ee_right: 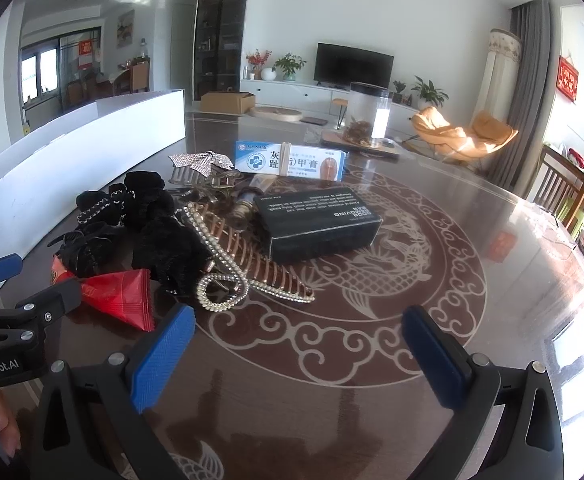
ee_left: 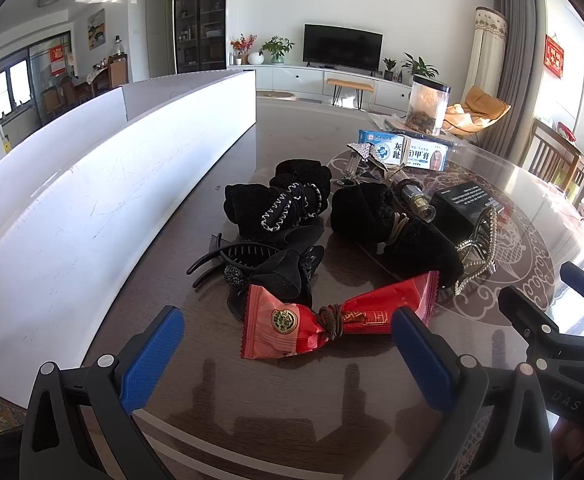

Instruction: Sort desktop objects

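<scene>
Glossy dark table (ee_right: 432, 264) — clear jar (ee_right: 366, 114) with brown bits at bottom — both hand-held grippers (ee_left: 288, 340) (ee_right: 298, 344) wide, empty.

Glossy dark tabletop (ee_right: 432, 280), mirror-smooth. Red wrapper (ee_left: 332, 320) shiny crinkled foil; black bows (ee_left: 276, 204) matt velvet cloth. Black box (ee_right: 320, 224) matt card, fingers (ee_left: 152, 356) textured blue.

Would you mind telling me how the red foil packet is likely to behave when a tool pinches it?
The red foil packet probably crumples and gives: its wrapper looks thin and creased. Its glossy film may slip between the pads. A cord cinches its middle, so it would likely flop either side; it seems light.
</scene>
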Tool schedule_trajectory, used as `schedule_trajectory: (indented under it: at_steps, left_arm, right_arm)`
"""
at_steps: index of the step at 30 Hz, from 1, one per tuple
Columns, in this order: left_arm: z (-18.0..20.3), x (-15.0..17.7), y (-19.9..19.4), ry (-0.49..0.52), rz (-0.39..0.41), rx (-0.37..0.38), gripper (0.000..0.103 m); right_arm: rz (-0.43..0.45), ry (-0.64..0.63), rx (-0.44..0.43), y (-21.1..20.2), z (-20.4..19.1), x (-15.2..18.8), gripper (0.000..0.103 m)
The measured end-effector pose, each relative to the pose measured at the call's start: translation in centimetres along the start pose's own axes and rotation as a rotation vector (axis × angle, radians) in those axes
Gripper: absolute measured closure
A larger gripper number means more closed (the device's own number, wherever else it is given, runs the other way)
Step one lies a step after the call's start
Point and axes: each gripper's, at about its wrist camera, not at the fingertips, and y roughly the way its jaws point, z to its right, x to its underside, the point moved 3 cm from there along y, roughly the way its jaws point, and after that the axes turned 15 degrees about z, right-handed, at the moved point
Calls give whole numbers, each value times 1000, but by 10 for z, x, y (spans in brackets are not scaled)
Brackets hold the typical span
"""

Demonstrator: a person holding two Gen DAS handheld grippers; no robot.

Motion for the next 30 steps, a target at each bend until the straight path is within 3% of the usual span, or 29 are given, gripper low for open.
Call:
schedule_trajectory:
  at_steps: [30]
  left_arm:
    - [3, -1, -1, 4, 3, 3, 0]
  right_arm:
    - [0, 0, 0, 0, 0, 0, 0]
